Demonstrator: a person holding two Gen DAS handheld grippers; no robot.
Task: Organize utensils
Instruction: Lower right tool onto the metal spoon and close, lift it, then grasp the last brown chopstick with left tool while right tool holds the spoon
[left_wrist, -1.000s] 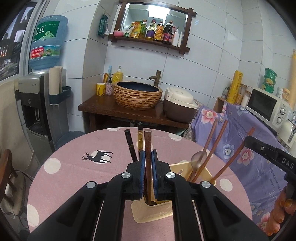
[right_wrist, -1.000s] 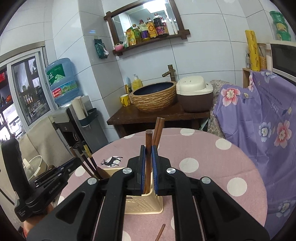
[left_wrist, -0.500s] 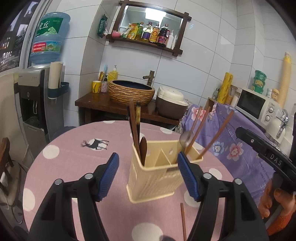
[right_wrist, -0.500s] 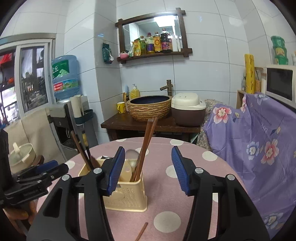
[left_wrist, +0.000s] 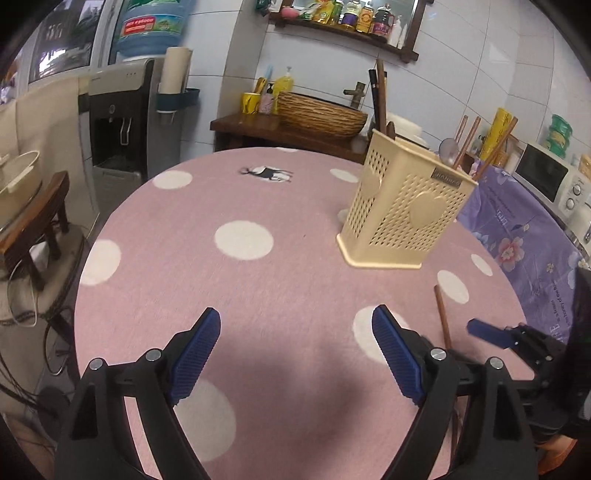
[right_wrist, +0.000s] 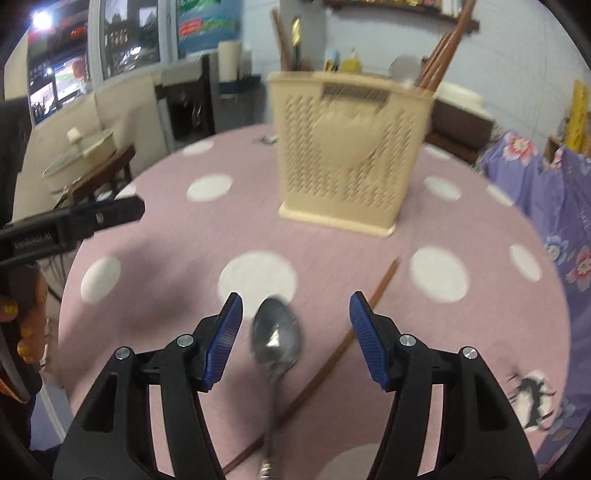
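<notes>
One cream perforated utensil holder (left_wrist: 404, 210) stands upright on the pink polka-dot tabletop (left_wrist: 229, 288), well ahead of both claws. Left compartment: three dark sticks (left_wrist: 378, 99) rise from it, exact type hard to tell. Right compartment: three brown chopsticks (left_wrist: 496, 146) leaning right, plus one spoon bowl (left_wrist: 448, 151) among them.

Loose on the tabletop: one metal spoon (right_wrist: 277, 341), bowl pointing toward the holder, lying between the fingers of the right claw (right_wrist: 296, 334) but not gripped; one brown chopstick (right_wrist: 354, 317) lying diagonally just right of the spoon, crossing under its handle low in frame. Right claw spread wide, empty.

Left claw (left_wrist: 295, 349) also spread wide, nothing between the pads, bare cloth under it.

Left wrist view only: the loose chopstick (left_wrist: 442, 317) seen end-on beside the right claw's blue tip (left_wrist: 480, 328); spoon not visible there. Right wrist view only: the loose spoon, and the left claw (right_wrist: 110, 212) seen from the side at frame left; view blurred
</notes>
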